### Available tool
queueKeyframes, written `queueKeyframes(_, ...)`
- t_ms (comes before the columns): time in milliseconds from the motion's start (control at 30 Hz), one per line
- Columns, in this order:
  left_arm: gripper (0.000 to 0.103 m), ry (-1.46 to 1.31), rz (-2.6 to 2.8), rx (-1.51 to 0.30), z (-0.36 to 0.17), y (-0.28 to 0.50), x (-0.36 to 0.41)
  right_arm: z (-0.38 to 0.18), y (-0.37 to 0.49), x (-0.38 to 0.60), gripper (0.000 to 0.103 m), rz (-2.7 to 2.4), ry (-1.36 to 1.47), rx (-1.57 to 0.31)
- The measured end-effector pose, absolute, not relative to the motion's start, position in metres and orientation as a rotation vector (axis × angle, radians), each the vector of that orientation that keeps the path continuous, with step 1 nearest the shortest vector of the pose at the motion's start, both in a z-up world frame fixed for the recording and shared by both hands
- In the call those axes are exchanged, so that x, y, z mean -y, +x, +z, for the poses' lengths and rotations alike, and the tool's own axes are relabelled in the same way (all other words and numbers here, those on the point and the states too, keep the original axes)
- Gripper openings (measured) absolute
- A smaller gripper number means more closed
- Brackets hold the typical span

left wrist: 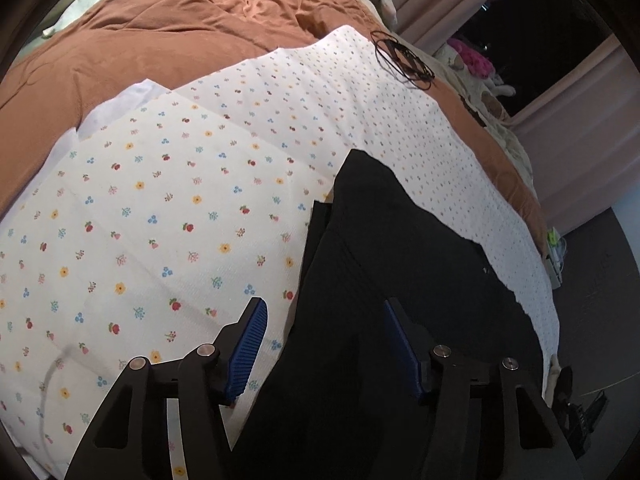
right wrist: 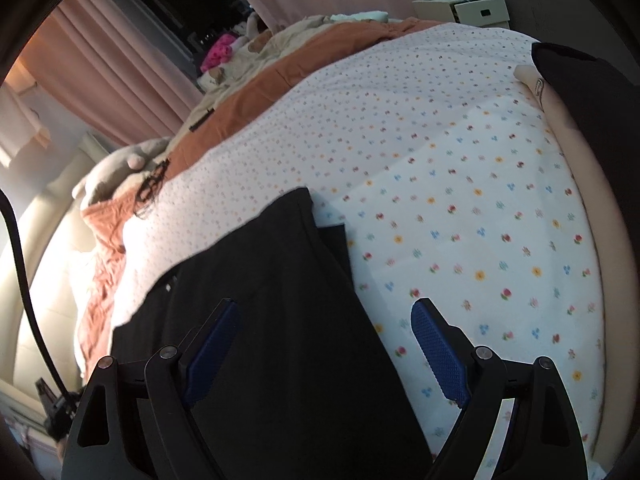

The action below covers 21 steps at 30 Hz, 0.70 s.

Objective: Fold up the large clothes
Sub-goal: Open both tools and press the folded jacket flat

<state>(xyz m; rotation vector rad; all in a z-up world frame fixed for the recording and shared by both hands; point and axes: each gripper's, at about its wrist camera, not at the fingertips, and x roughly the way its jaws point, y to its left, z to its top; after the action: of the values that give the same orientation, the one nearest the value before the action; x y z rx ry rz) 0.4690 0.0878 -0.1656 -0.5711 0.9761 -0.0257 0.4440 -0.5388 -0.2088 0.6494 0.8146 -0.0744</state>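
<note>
Bare floral sheet (left wrist: 132, 216) beside black garment (left wrist: 384, 264)

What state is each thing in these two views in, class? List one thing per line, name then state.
left gripper: open, nothing held, above the garment's edge.
right gripper: open, nothing held, above the garment.
black garment: folded, lying flat on the floral sheet.
floral sheet: spread flat with creases.
orange duvet: rumpled, beyond the sheet.
black cord: in a loose tangle at the sheet's far edge.
curtains: drawn apart, dark window showing.
</note>
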Motion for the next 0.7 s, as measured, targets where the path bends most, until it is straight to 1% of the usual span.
queueKeyframes(33,0.049,-0.554,-0.025,-0.991,-0.169,0.471,-0.085,-0.214,0.445,0.538,0.088,-0.076,0.640,-0.837)
queueKeyframes(67,0.046,-0.540,-0.027,-1.006,-0.173,0.473,-0.083,-0.217,0.446,0.536,0.088,-0.073,0.636,-0.850)
queueKeyframes(133,0.027,-0.519,-0.032,-1.025,-0.179,0.478,-0.080,-0.225,0.452,0.532,0.087,-0.063,0.620,-0.878)
queueKeyframes(167,0.024,-0.507,-0.034,-1.035,-0.182,0.481,-0.078,-0.227,0.453,0.530,0.084,-0.061,0.613,-0.884)
queueKeyframes(200,0.017,-0.496,-0.031,-1.047,-0.184,0.483,-0.077,-0.230,0.457,0.529,0.078,-0.058,0.604,-0.892)
queueKeyframes(233,0.008,-0.478,-0.027,-1.047,-0.186,0.486,-0.074,-0.233,0.461,0.527,0.072,-0.056,0.593,-0.902)
queueKeyframes(267,0.004,-0.461,-0.028,-1.042,-0.186,0.489,-0.072,-0.236,0.465,0.526,0.057,-0.059,0.586,-0.914)
queueKeyframes(300,0.003,-0.450,-0.027,-1.038,-0.185,0.491,-0.071,-0.240,0.469,0.526,0.035,-0.059,0.581,-0.928)
queueKeyframes(333,0.002,-0.437,-0.022,-1.033,-0.184,0.493,-0.069,-0.243,0.472,0.526,0.026,-0.053,0.587,-0.932)
queueKeyframes(367,0.002,-0.427,-0.020,-1.029,-0.184,0.496,-0.067,-0.245,0.475,0.528,0.015,-0.052,0.595,-0.924)
queueKeyframes(400,0.001,-0.422,-0.020,-1.026,-0.184,0.499,-0.065,-0.245,0.475,0.530,0.010,-0.064,0.589,-0.909)
queueKeyframes(500,0.001,-0.406,-0.016,-1.028,-0.185,0.509,-0.062,-0.243,0.472,0.534,0.003,-0.086,0.589,-0.874)
queueKeyframes(700,0.001,-0.404,0.000,-1.038,-0.193,0.519,-0.059,-0.245,0.464,0.537,0.002,-0.108,0.599,-0.854)
